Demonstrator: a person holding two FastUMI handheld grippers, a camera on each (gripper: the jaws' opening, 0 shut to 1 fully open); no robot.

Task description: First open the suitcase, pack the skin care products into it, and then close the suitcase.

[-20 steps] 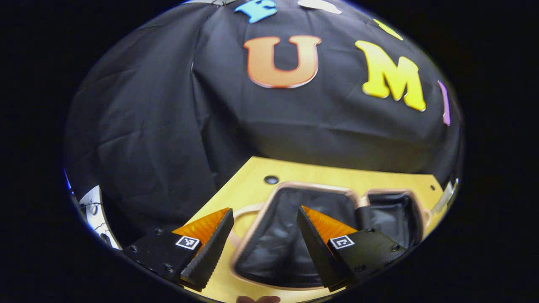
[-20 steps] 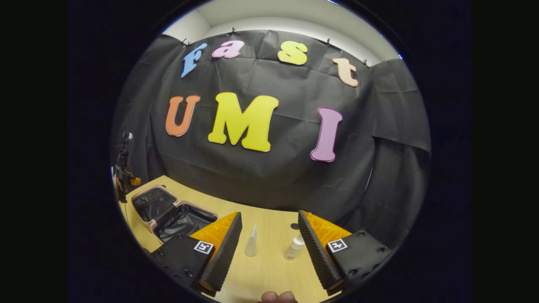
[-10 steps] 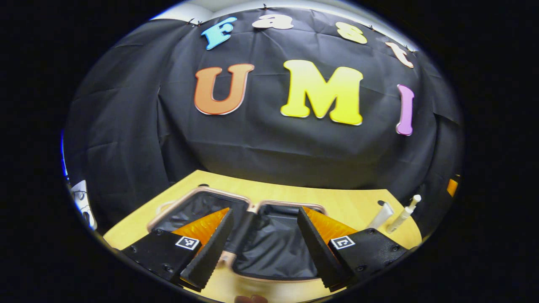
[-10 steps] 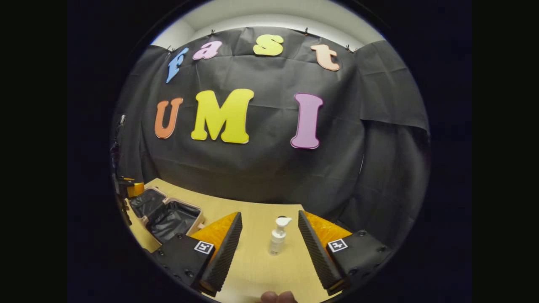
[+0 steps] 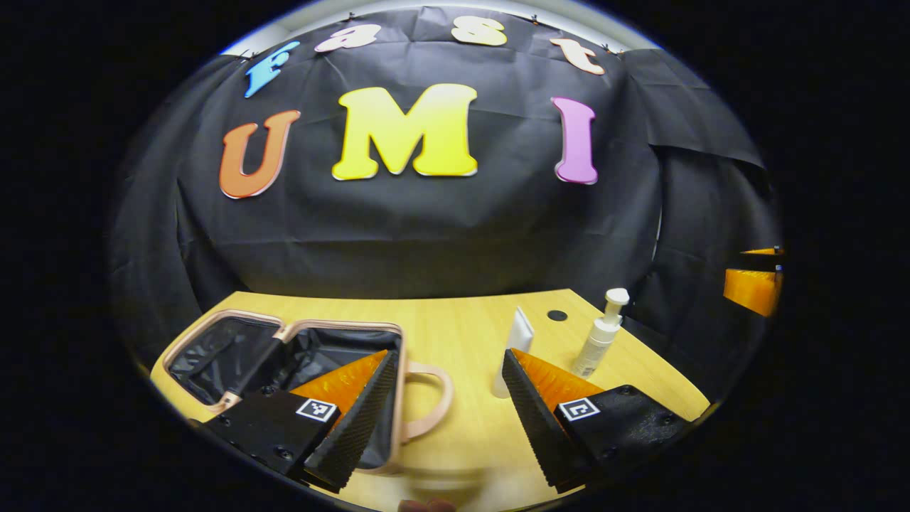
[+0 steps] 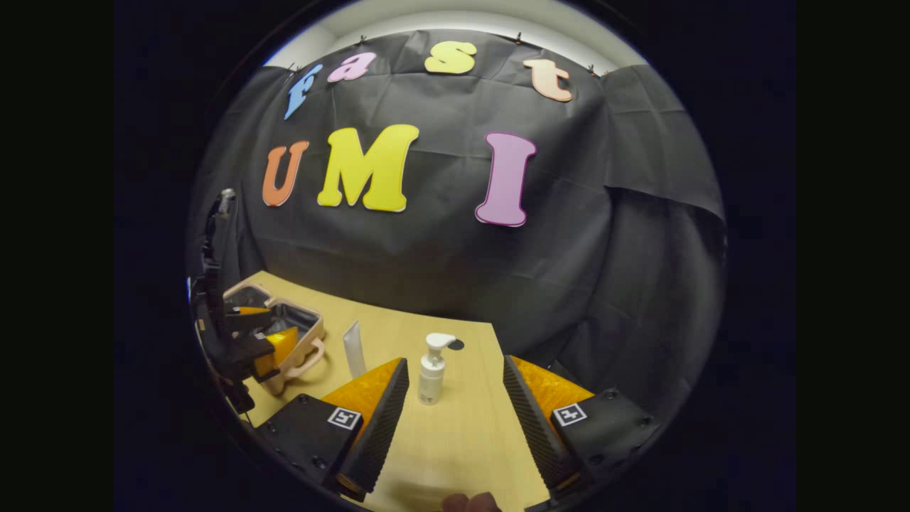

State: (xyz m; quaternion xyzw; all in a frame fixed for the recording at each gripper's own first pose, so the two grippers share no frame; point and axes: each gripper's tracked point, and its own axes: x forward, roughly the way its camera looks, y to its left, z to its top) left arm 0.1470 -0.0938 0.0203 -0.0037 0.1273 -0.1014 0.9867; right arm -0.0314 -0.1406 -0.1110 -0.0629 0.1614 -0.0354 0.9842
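Observation:
A small pink-rimmed suitcase (image 5: 334,326) lies open on the wooden table, showing black lining, its handle towards the middle. To its right stand a white tube (image 5: 517,334) and a white pump bottle (image 5: 601,336). My left gripper (image 5: 446,370) is open above the table between the suitcase handle and the tube, holding nothing. In the right gripper view the pump bottle (image 6: 431,370) stands just beyond my open right gripper (image 6: 455,370), near its left finger. The tube (image 6: 353,348) is farther left. The suitcase (image 6: 302,348) is at the far left, with the left gripper (image 6: 274,328) over it.
A round cable hole (image 5: 557,315) sits in the table behind the bottle. The table's far edge meets the black cloth wall. Bare wood (image 6: 462,441) lies in front of my right gripper. The right gripper's finger (image 5: 750,288) shows at the far right edge.
The left gripper has swung right, from over the open suitcase to the gap beside the tube. The right gripper's view shifted, so the bottle now sits left of centre and the tube is back in sight.

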